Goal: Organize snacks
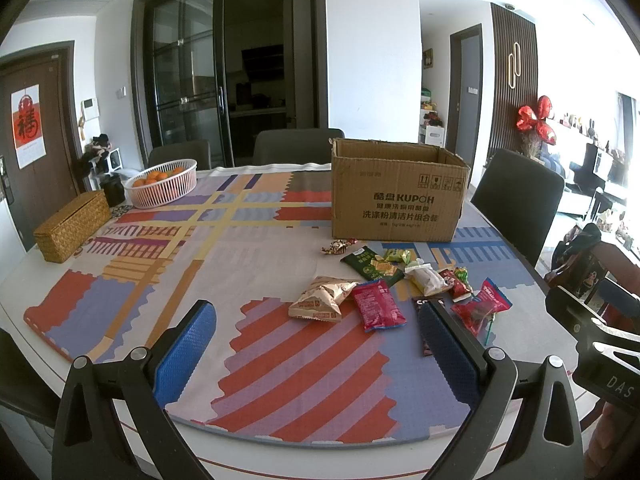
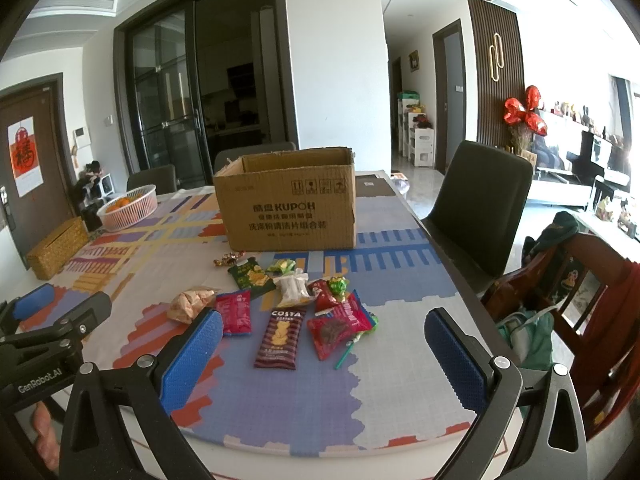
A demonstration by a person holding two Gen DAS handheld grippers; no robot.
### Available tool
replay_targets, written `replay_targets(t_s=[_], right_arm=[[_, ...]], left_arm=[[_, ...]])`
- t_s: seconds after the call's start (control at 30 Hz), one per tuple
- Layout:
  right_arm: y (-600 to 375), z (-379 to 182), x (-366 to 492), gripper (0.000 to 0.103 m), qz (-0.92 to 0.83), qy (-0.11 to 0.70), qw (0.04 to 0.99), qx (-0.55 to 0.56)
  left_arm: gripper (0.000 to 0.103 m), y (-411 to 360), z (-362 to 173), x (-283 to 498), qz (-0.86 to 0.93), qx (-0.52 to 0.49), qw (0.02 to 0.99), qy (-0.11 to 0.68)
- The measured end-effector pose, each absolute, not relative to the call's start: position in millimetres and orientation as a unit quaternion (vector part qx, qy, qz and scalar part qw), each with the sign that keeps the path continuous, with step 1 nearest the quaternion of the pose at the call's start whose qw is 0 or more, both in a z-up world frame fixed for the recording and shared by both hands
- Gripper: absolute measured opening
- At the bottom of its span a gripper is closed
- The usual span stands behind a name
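Snacks [image 2: 280, 312] loose nr cardboard box [image 2: 288, 208]

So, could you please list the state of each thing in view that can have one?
left gripper: open, empty
right gripper: open, empty
cardboard box: upright, top open
snack packets: loose on the mat, outside the box
white basket: holding oranges
wicker box: lid on
glass sliding door: partly open

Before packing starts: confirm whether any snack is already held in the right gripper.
No. The right gripper hangs open above the mat, and the snacks all lie loose in front of the box.
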State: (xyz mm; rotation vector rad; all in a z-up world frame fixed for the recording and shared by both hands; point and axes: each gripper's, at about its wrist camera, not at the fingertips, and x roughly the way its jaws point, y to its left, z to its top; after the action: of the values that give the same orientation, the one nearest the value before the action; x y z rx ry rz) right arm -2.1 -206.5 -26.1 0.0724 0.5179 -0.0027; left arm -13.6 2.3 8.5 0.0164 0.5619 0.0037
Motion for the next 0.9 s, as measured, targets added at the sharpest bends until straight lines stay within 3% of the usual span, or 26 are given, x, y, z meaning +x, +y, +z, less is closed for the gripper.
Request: replay_targets(t_s=[0.9], right_arm=[[-204.9,-28.8,-2.0,0.102,0.000,0.262,0.964,0.039]], left_arm=[[0.103,-1.6,2.8,-9.0,-0.003,0.010,0.958,0.286]])
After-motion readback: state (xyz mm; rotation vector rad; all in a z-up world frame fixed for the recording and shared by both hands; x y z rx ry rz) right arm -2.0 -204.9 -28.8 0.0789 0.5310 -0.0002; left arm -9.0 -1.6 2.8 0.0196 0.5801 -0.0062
